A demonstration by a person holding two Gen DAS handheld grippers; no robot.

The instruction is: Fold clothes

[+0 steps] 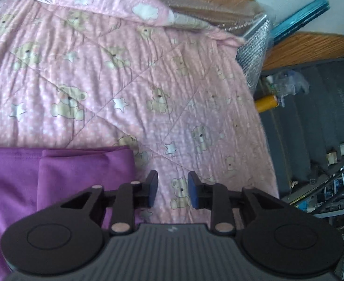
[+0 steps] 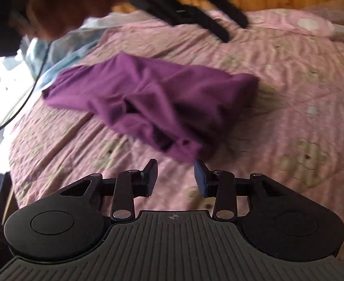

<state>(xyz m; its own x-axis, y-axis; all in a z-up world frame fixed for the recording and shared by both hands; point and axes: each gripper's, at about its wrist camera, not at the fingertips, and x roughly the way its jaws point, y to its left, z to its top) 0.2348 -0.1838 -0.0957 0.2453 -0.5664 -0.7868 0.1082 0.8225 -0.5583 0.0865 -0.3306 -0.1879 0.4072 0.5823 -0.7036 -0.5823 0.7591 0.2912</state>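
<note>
Lying mid-frame on pink quilt [image 2: 277,98]: purple garment [image 2: 148,103], partly folded, near end rumpled. Left gripper [image 1: 170,190], right gripper [image 2: 175,179] both released, holding nothing. Fold stage unclear; rumpled end needing smoothing.

no legible txt, labels, brands or nos. in either view

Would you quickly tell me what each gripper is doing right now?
Left gripper: open, holding nothing.
Right gripper: open, empty, beside the purple garment.

purple garment [image 2: 153,107] | partly folded, rumpled | lying on pink quilt [image 2: 288,93]
</note>
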